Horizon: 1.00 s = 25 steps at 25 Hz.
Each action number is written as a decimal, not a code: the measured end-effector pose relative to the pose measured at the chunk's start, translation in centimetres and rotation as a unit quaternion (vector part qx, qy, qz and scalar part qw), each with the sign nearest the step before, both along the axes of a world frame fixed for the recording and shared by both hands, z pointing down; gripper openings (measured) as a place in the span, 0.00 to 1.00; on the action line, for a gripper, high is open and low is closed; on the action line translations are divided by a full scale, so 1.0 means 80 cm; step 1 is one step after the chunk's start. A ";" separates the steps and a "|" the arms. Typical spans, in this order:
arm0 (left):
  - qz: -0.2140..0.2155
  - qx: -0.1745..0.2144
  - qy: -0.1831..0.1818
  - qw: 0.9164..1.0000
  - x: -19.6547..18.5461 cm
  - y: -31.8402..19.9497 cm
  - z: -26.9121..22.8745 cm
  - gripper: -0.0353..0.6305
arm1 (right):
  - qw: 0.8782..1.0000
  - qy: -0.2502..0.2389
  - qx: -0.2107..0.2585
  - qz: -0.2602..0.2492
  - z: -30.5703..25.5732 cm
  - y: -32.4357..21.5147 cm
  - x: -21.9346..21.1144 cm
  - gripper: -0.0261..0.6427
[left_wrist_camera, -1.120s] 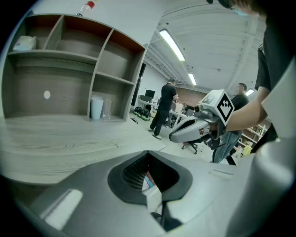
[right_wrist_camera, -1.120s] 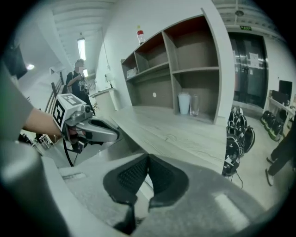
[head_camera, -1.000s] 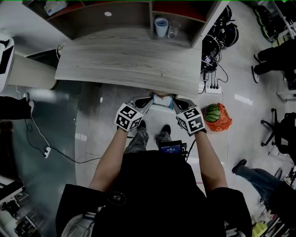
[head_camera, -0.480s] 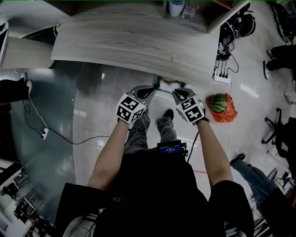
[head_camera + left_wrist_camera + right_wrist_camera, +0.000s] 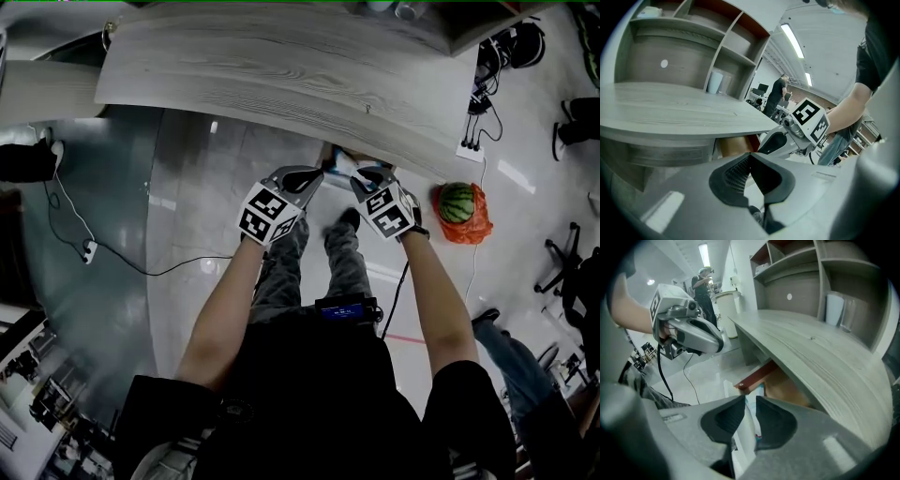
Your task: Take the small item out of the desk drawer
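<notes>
both hands are low at the front edge of the wooden worktop (image 5: 281, 66), right at the open drawer (image 5: 330, 156) that juts out beneath it. the right hand-held gripper (image 5: 750, 399) points down into that drawer. its jaws have just been opening and now stand a little apart, gripping nothing. through the gap you catch the small item, a white packet with a teal patch (image 5: 758, 390), lying in the drawer's near corner behind the reddish front panel. whether it has got in between the pads is hard to say, but they are not pressing on it.

the left hand-held gripper (image 5: 750, 157) sits just beside, its jaw tips together and empty, aimed under the worktop edge.

as for the packet, it looks thin and light, probably soft film or paper. so it will likely flex and crumple rather than resist, and a glossy skin could slide out of a shallow pinch. the best hold looks like the raised edge nearest the drawer front, pads across its flat faces and well down past the rim. a gentle squeeze should do, as there is little weight to carry, and lifting straight up keeps it off the underside of the worktop.
</notes>
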<state>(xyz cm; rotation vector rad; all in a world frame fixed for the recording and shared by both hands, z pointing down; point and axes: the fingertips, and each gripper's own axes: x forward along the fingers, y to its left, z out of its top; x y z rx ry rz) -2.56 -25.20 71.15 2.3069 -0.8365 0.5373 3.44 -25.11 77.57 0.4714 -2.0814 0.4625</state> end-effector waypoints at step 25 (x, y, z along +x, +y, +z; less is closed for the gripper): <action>-0.028 -0.024 -0.003 0.999 -0.034 0.005 0.052 0.06 | 0.981 0.139 0.002 -0.137 0.133 -0.004 -0.015 0.32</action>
